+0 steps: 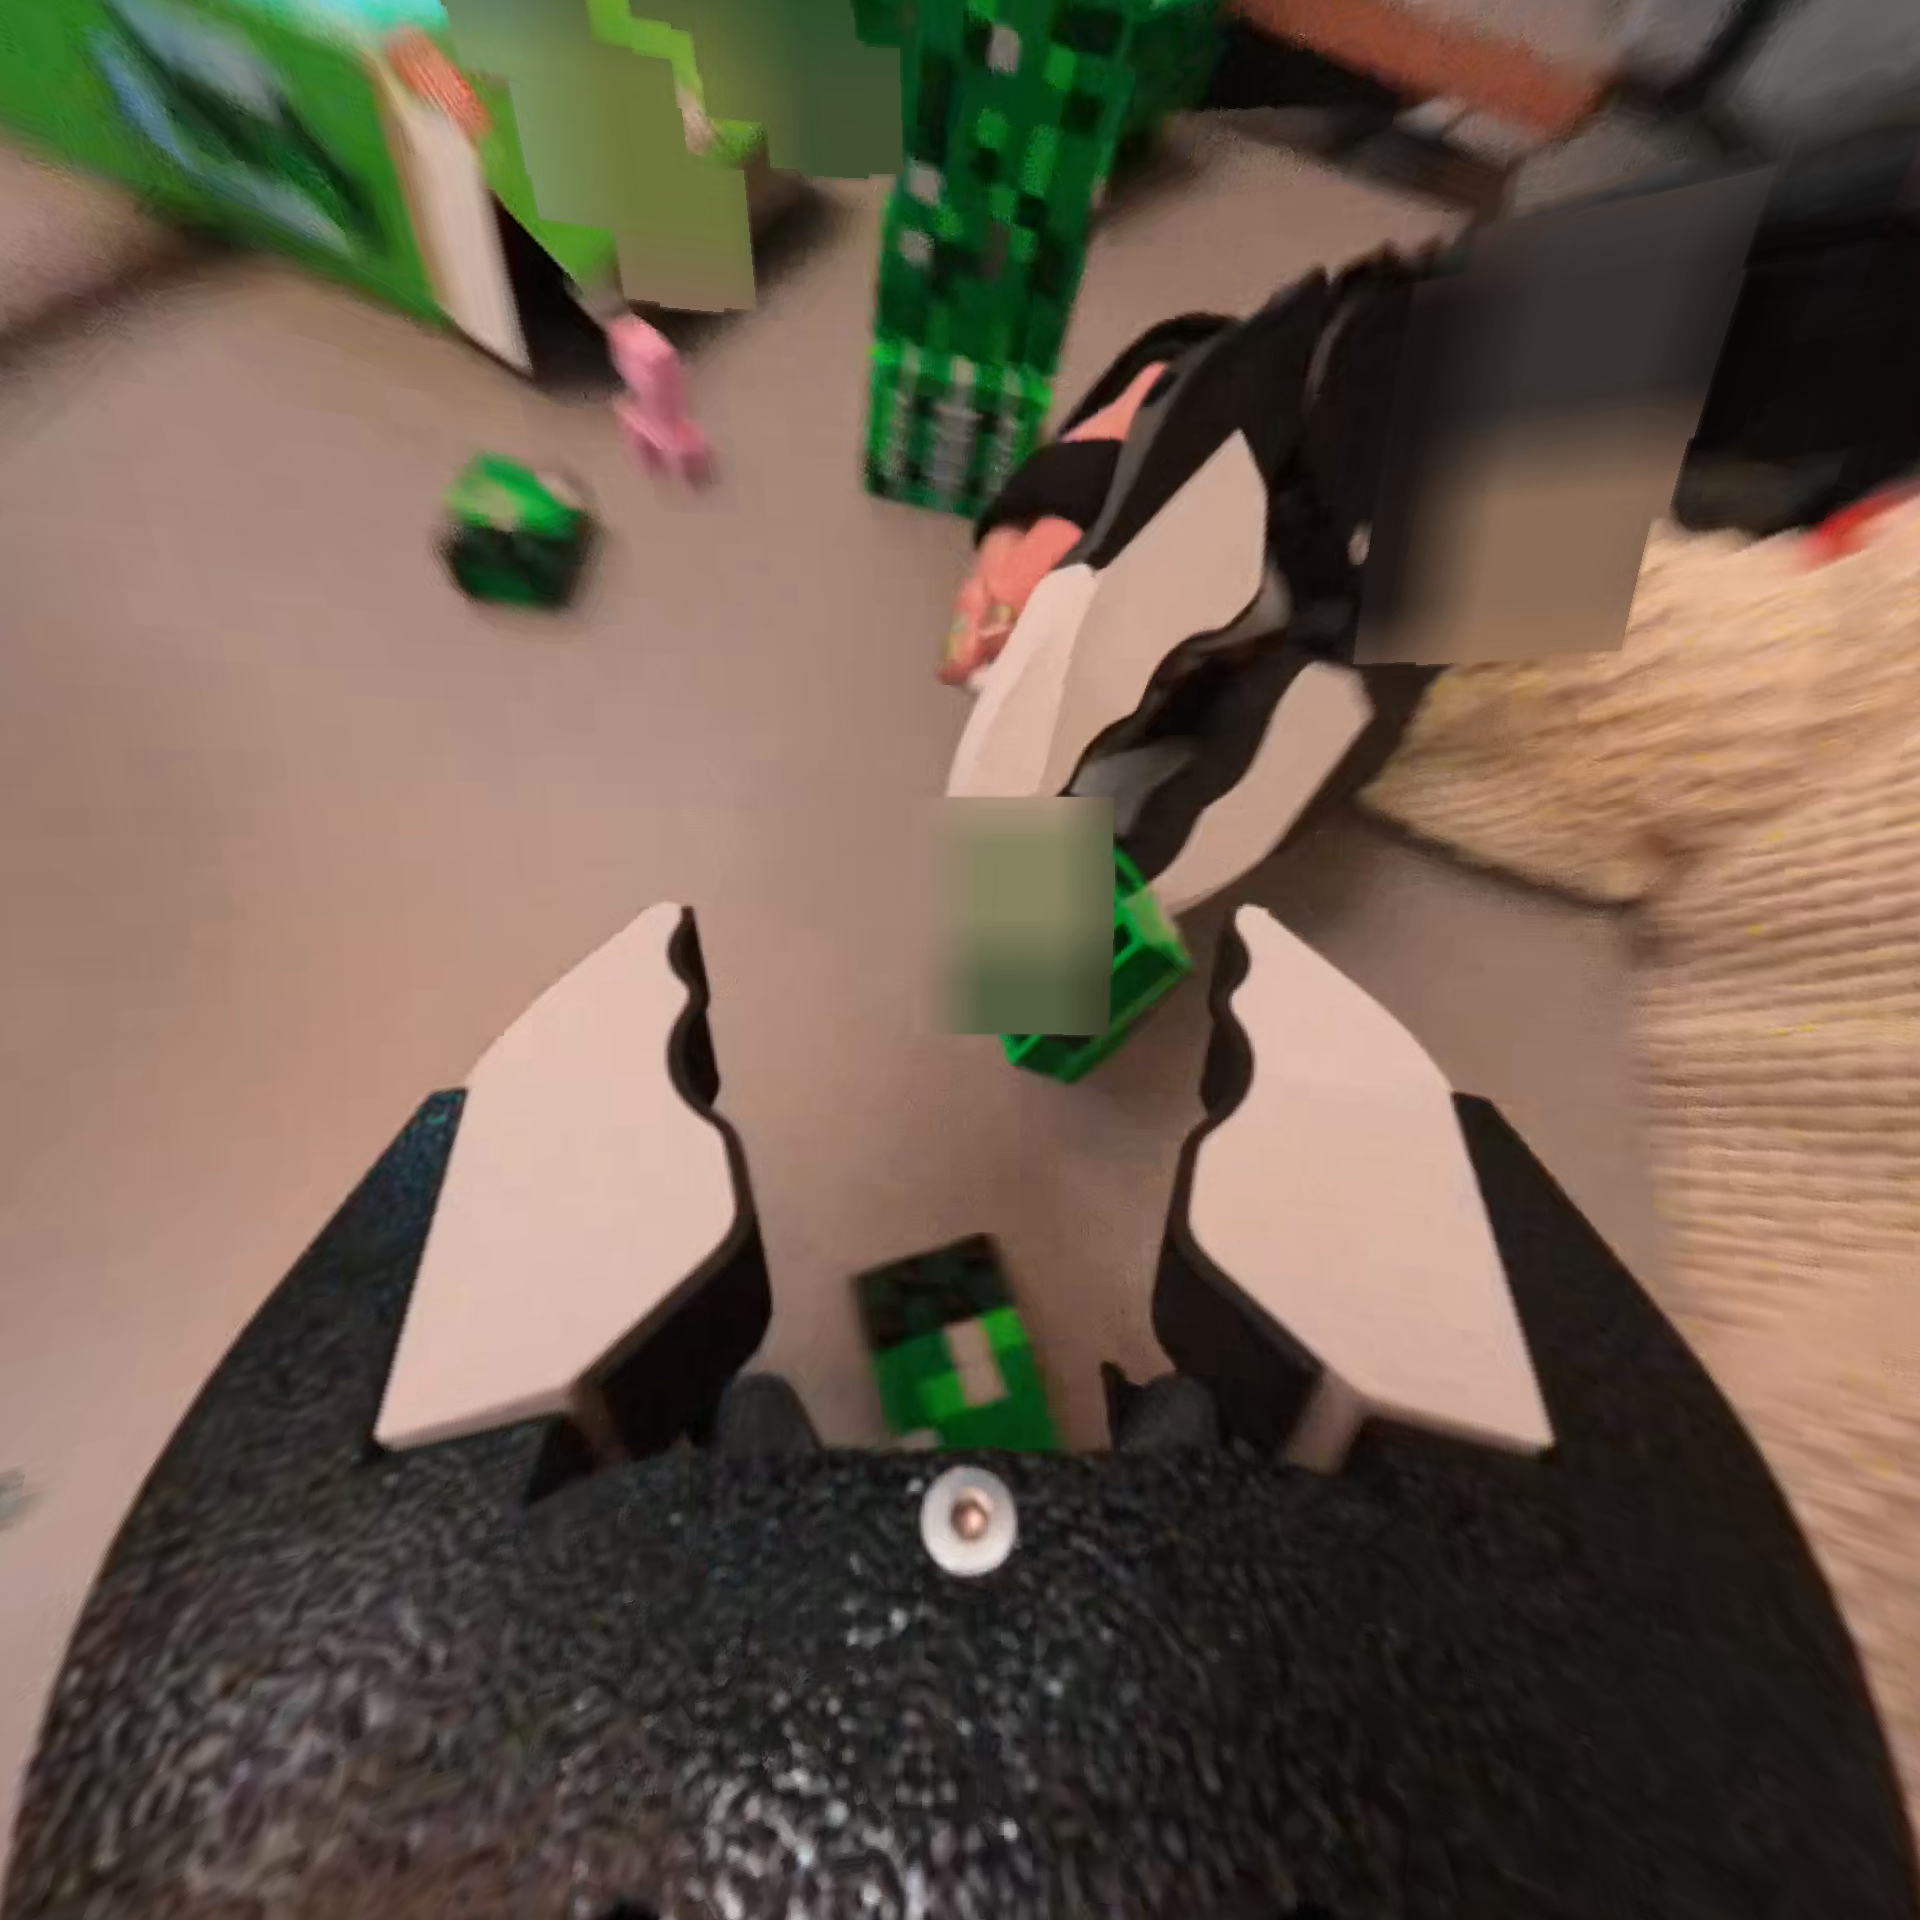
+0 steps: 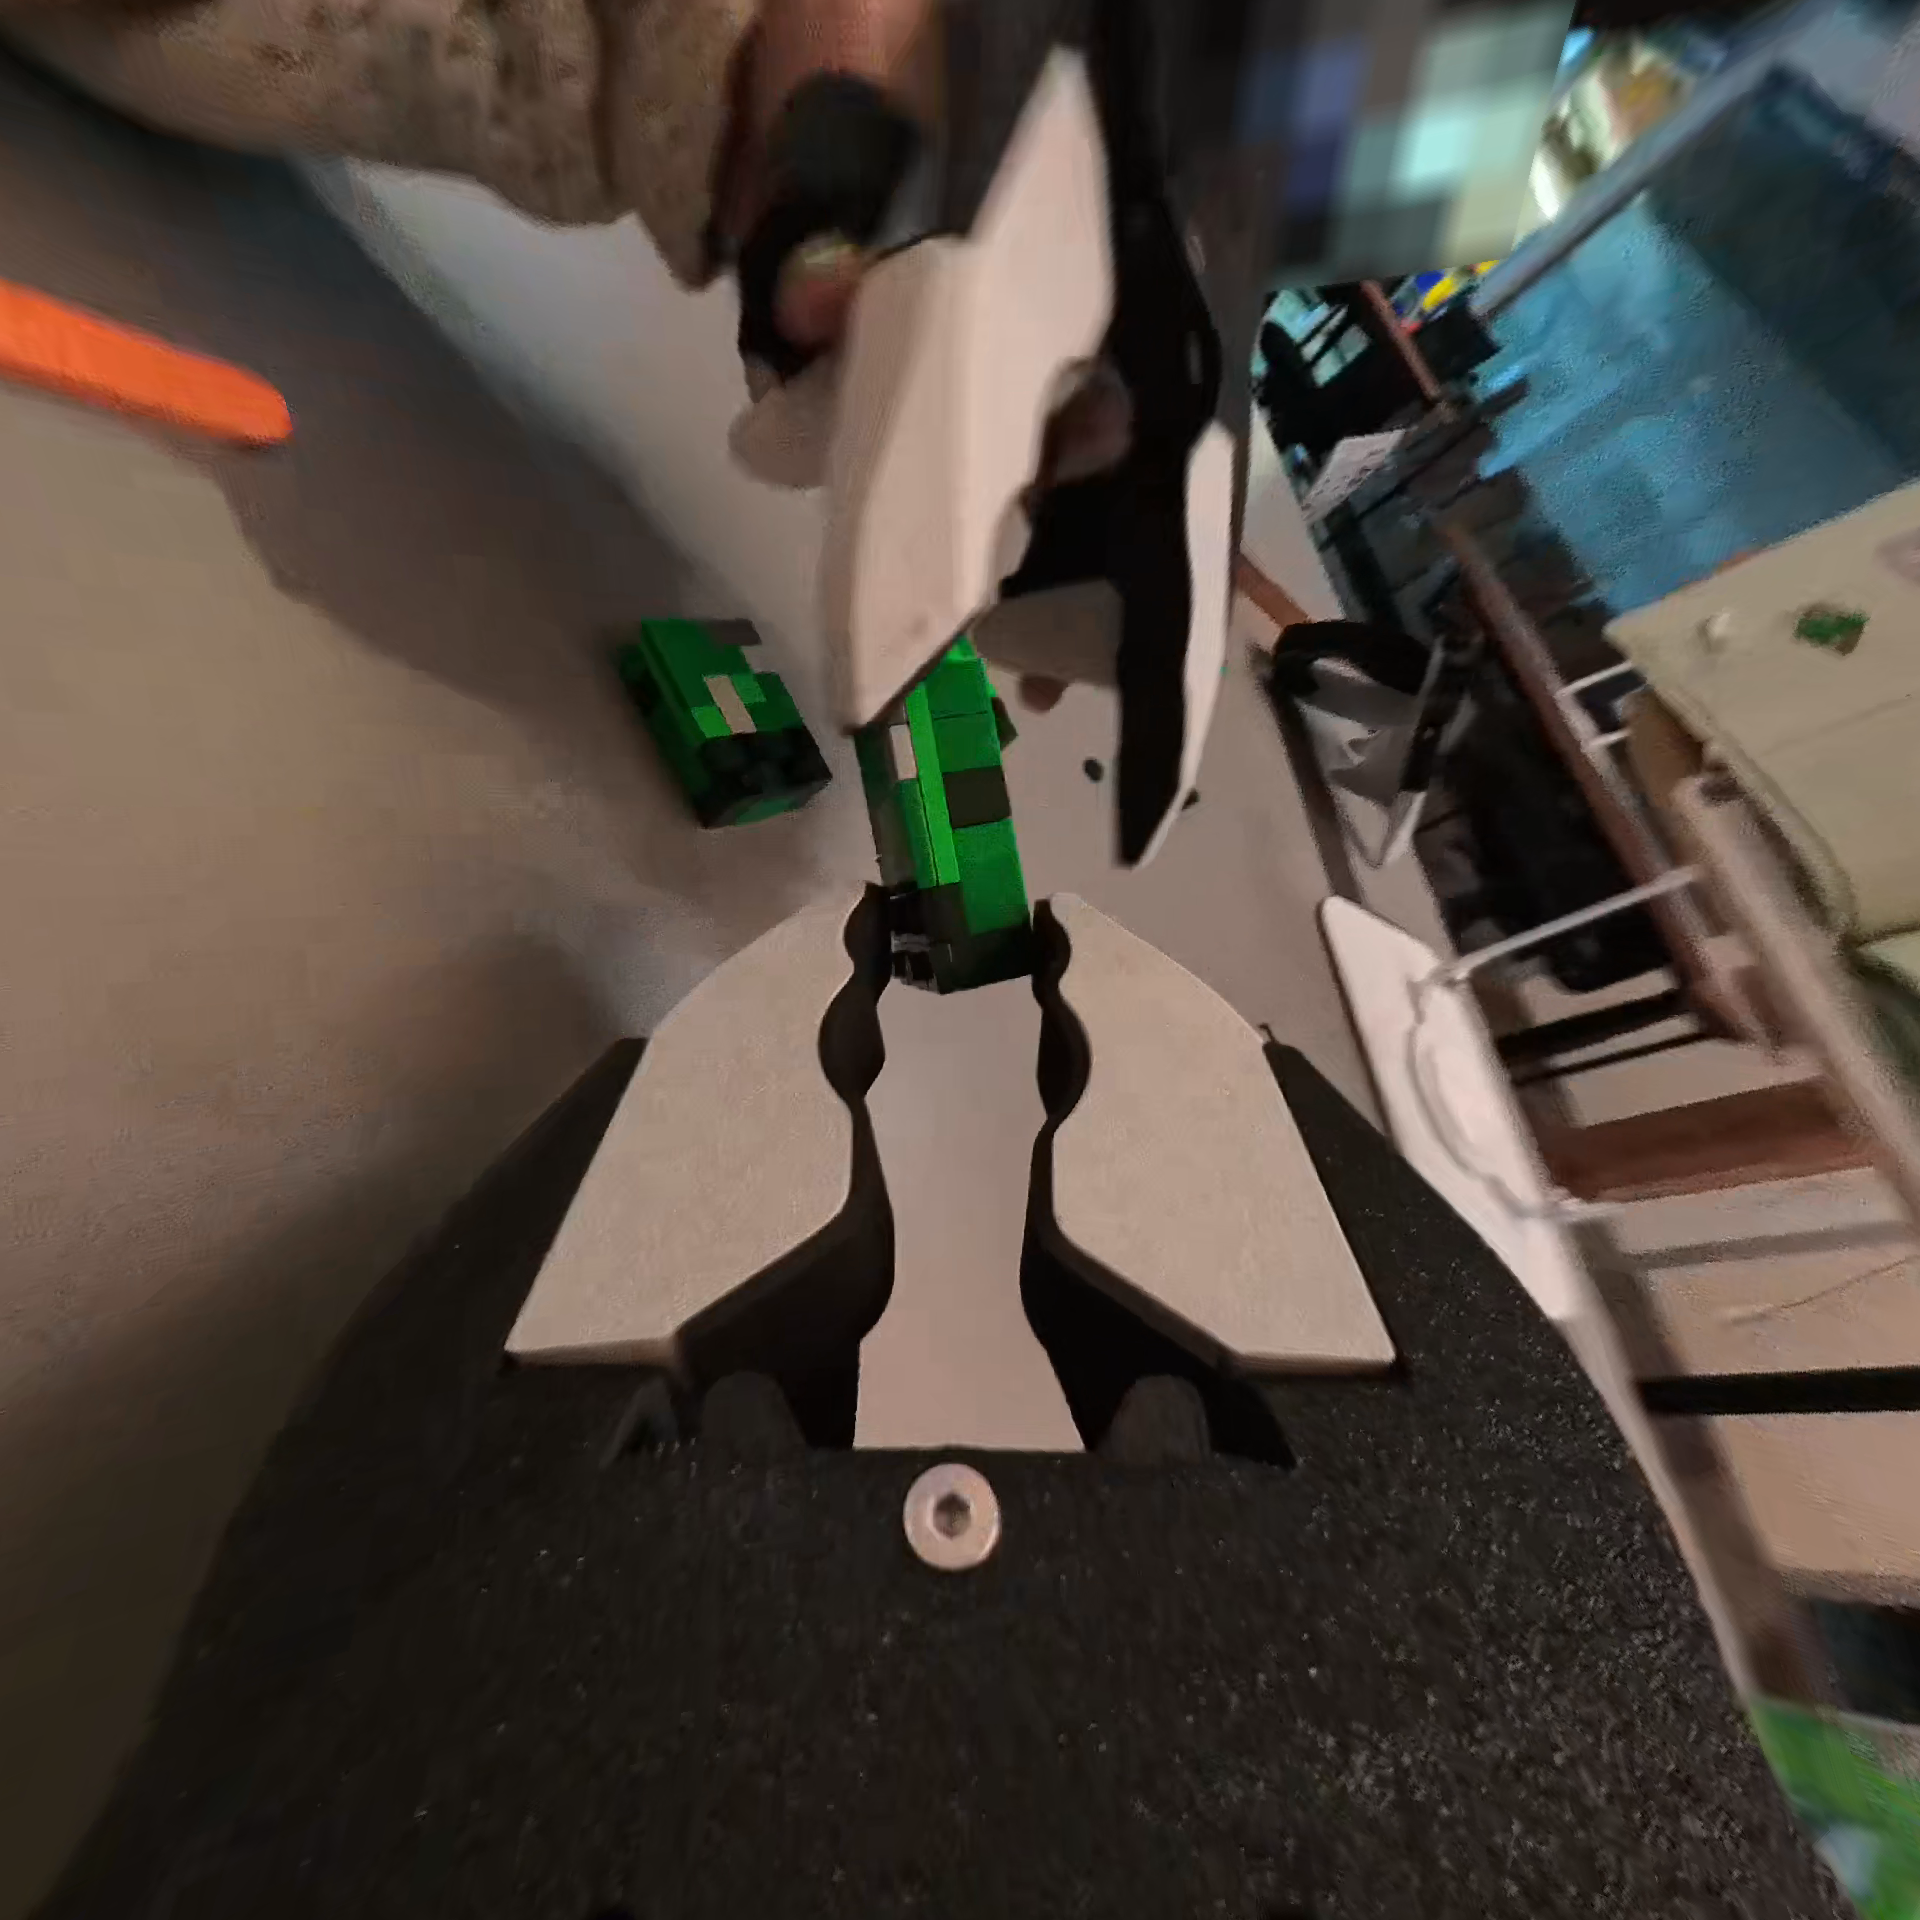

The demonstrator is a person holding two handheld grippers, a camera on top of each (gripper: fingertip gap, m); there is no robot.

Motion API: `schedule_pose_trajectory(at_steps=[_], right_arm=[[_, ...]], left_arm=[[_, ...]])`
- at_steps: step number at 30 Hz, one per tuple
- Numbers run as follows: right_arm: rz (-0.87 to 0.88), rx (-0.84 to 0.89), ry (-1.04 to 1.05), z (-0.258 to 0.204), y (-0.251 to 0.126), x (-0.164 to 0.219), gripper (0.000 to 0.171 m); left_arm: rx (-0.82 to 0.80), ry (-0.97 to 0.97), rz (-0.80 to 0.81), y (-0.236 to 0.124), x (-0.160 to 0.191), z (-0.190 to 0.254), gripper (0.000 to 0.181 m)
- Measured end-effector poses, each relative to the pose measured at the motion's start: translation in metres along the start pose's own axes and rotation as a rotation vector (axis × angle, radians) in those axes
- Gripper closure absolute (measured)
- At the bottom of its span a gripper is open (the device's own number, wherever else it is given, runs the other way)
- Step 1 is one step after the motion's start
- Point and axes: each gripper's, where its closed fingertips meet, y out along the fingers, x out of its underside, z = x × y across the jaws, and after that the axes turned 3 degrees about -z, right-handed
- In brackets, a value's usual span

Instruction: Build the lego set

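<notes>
Green lego piece (image 2: 951, 883) in right gripper (image 2: 956, 920)

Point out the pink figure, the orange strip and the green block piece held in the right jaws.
pink figure (image 1: 657, 407): left wrist view, on its body.
orange strip (image 2: 135, 369): right wrist view, mid-length on its top face.
green block piece (image 2: 961, 831): right wrist view, on its green side above the jaws.

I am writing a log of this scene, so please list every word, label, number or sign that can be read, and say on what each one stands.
No text can be read in either view.
Green box: any print on it is too blurred to read.
Green brick piece held in the right tool: plain bricks, no writing visible.
</notes>
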Motion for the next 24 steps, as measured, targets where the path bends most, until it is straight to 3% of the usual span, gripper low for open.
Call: schedule_pose_trajectory(at_steps=[2,5,9,16,21,24], right_arm=[[0.006,-0.071,0.145,0.001,-0.005,0.002,0.145],[0.026,-0.172,0.316,-0.001,-0.011,0.004,0.146],[0.014,-0.278,0.431,-0.008,-0.017,0.010,0.146],[-0.017,-0.390,0.475,-0.025,-0.013,0.010,0.147],[-0.012,-0.418,0.512,-0.026,-0.015,0.010,0.148],[0.013,-0.422,0.539,-0.023,-0.017,0.009,0.148]], left_arm=[[-0.248,0.301,0.002,-0.004,-0.006,-0.005,0.089],[-0.530,0.747,-0.124,-0.005,-0.005,-0.004,0.084],[-0.671,1.211,-0.232,0.005,-0.001,0.008,0.085],[-0.623,1.388,-0.172,0.015,0.000,0.027,0.111],[-0.585,1.400,-0.210,0.019,0.007,0.024,0.115],[-0.595,1.422,-0.205,0.021,0.005,0.023,0.132]])
